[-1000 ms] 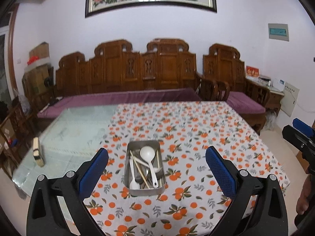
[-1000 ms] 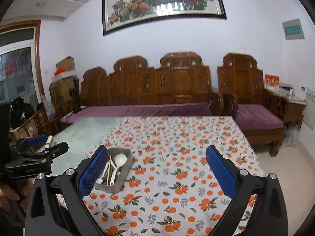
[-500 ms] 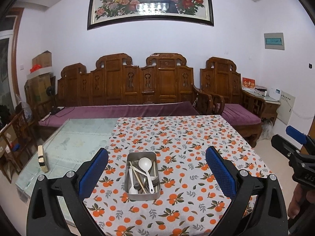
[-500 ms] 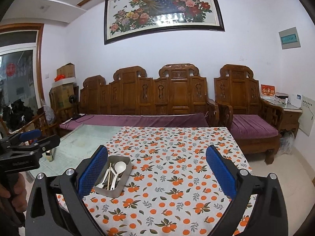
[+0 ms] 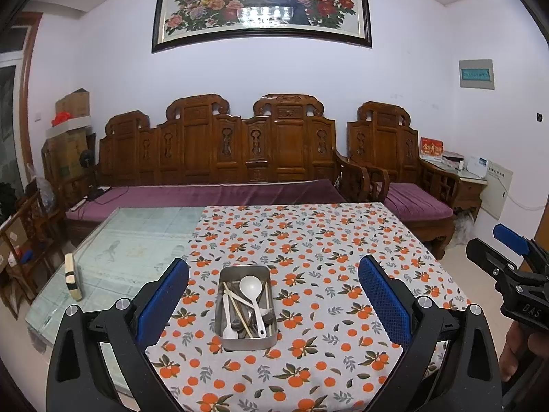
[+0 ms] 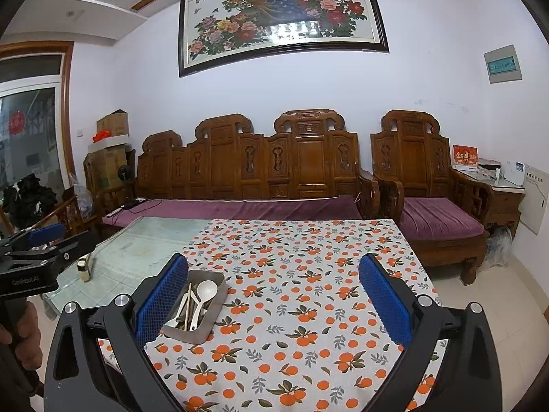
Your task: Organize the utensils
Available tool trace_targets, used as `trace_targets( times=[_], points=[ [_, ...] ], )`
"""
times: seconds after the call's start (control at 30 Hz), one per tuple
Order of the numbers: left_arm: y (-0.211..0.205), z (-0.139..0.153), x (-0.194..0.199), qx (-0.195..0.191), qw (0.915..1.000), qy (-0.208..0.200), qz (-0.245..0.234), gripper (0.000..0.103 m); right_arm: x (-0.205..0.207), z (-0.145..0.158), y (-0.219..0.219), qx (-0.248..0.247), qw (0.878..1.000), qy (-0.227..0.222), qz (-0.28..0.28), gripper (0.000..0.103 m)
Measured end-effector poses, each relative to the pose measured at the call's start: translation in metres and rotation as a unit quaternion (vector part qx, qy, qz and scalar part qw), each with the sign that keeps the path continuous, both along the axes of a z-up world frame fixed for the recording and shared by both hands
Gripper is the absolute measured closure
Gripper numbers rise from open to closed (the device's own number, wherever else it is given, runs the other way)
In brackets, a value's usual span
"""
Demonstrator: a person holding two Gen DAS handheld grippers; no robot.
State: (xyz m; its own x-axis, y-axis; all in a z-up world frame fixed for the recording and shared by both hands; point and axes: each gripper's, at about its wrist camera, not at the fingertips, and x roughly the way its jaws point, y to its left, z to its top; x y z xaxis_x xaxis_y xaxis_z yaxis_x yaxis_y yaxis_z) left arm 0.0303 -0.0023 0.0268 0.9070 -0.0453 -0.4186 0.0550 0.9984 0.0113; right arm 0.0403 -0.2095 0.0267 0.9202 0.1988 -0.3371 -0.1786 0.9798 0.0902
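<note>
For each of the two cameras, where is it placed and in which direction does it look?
Left wrist: sits on the left gripper, raised at the near table edge, facing the metal tray straight ahead and the wooden sofa; its open blue fingers frame the view, and the right gripper shows at the right edge.
Right wrist: sits on the right gripper, facing the same sofa, with the tray left of centre; the left gripper and a hand show at the left.
Shared: tray, orange-print tablecloth, sofa, peacock painting.

Left gripper (image 5: 273,297) & right gripper (image 6: 273,297) both level, jaws spread wide, nothing betw. them.
</note>
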Motion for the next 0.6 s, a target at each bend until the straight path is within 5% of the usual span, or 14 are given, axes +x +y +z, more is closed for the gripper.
trace_targets(
  times=[0.6],
  points=[
    [0.0006,0.0012,-0.0011,-0.002,1.0000,-0.001,0.003,0.008,0.0017,-0.0011,0.0052,0.000,1.000,0.001,0.002,0.003]
  ],
)
